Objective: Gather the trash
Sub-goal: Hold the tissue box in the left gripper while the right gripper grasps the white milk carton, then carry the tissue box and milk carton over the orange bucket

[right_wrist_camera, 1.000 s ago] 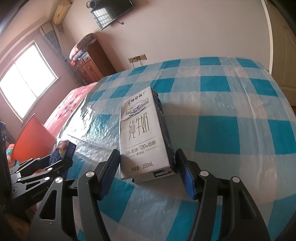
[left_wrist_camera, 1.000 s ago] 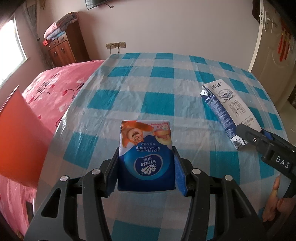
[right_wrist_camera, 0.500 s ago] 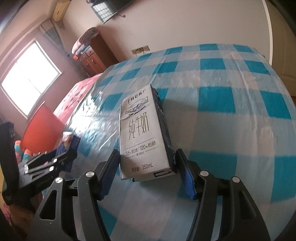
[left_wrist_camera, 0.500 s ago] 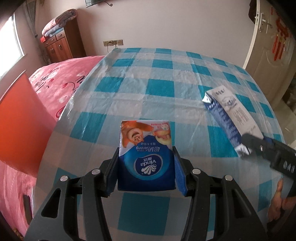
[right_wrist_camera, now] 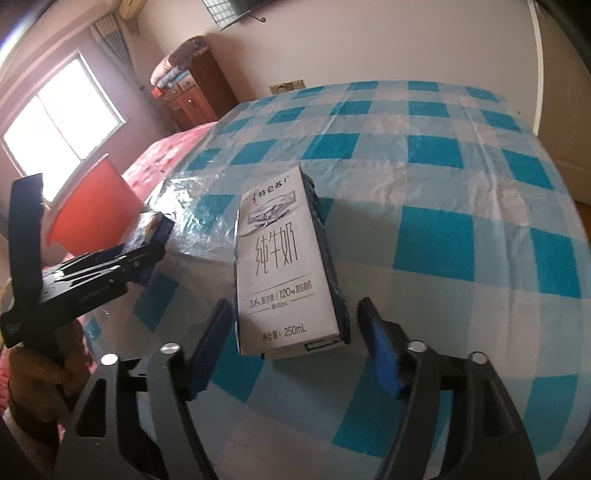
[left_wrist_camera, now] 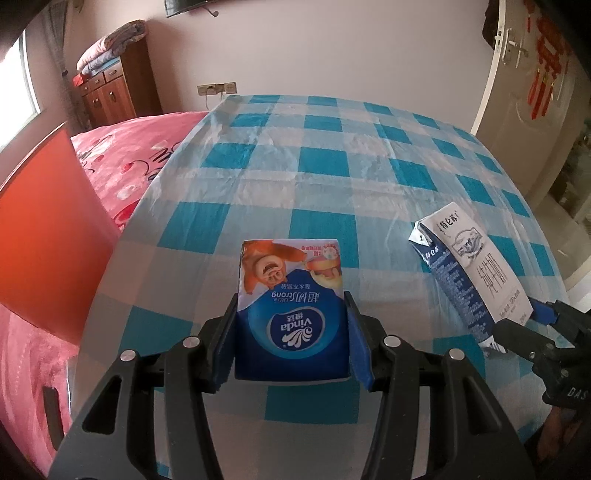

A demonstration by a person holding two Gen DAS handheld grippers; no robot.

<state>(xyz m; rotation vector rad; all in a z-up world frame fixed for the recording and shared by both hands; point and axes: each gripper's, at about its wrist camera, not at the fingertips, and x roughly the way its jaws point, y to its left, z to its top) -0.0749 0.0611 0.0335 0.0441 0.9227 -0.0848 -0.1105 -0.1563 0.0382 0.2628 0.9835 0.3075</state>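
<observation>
Tissue pack (left_wrist_camera: 291, 314): blue, "Vinda" logo w/ "Ultra Strong" and a cartoon bear, all printed upside-down from the left wrist cam. Left gripper (left_wrist_camera: 291, 332) is clamped on it, blue pads pressed to both sides of the pack, pack tilted up off the cloth. In the right wrist view the same pack (right_wrist_camera: 149, 230) shows only partly at the gripper's tip (right_wrist_camera: 147, 243), over the table's left edge, w/ a hand (right_wrist_camera: 44, 373) wrapped round the handle.

Milk carton (right_wrist_camera: 284, 269): white front, dark blue sides, Chinese chars "纯牛奶", "3.6", "120", "250mL". It sits between the right gripper's (right_wrist_camera: 295, 332) blue pads, but there's a clear gap on each side; jaws are opening, not pressing it. Can't tell if it rests on the cloth or is mid-drop. From the left cam the carton (left_wrist_camera: 469, 273) is near the table's right edge, its near end at the tip of the right gripper (left_wrist_camera: 517, 325); "DAS" reads on that gripper's body.

Both grippers point down-forward at a slant.

Table (left_wrist_camera: 332, 155) has a blue/white check cloth under shiny clear plastic. Left of it: orange bin (left_wrist_camera: 40, 229) beside the table edge, pink bed (left_wrist_camera: 136, 155) past it. Back wall: wood cabinet (left_wrist_camera: 118, 85) w/ folded blankets on top, wall sockets (left_wrist_camera: 218, 88), TV (right_wrist_camera: 240, 11) up high. Window (right_wrist_camera: 59, 118) at left, door (left_wrist_camera: 517, 92) w/ red hanging decor at right.
</observation>
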